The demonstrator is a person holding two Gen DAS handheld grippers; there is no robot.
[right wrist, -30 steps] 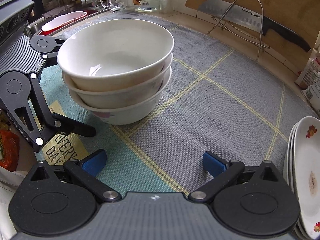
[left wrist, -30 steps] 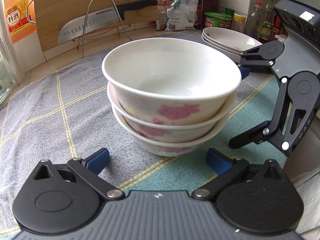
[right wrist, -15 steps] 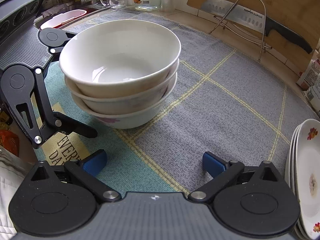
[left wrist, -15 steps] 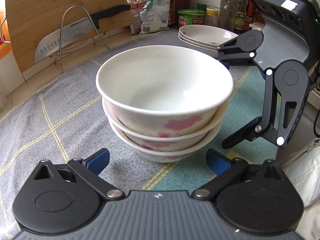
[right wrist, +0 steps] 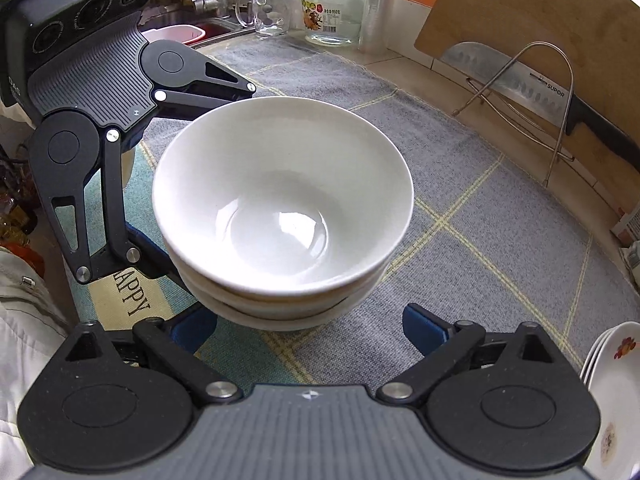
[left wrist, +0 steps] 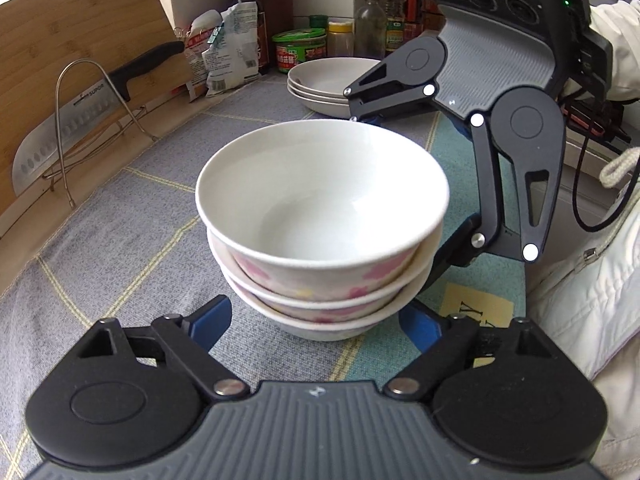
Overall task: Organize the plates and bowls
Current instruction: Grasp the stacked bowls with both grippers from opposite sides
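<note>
The stack of three white ceramic bowls with pink flower prints (left wrist: pixel 322 232) stood upright, mouths up, nested one in another, on the grey woven mat with yellow lines (left wrist: pixel 132 216) near the mat's front edge. Closest to each camera, blue-padded fingers flanked the bottom bowl. The left gripper (left wrist: pixel 320 320) had just been closing its jaws around the stack; whether its pads (left wrist: pixel 212 320) pressed on the bowl could not be told. The right gripper (right wrist: pixel 310 326) straddled the stack from the opposite side, jaws wide, pads (right wrist: pixel 424 328) apart from the bowl. The top bowl's inside was plain glossy white. Farther off, a pile of shallow white plates (left wrist: pixel 328 84) sat by the mat's far edge, a steel cleaver with black handle (left wrist: pixel 92 112) leaning behind.
</note>
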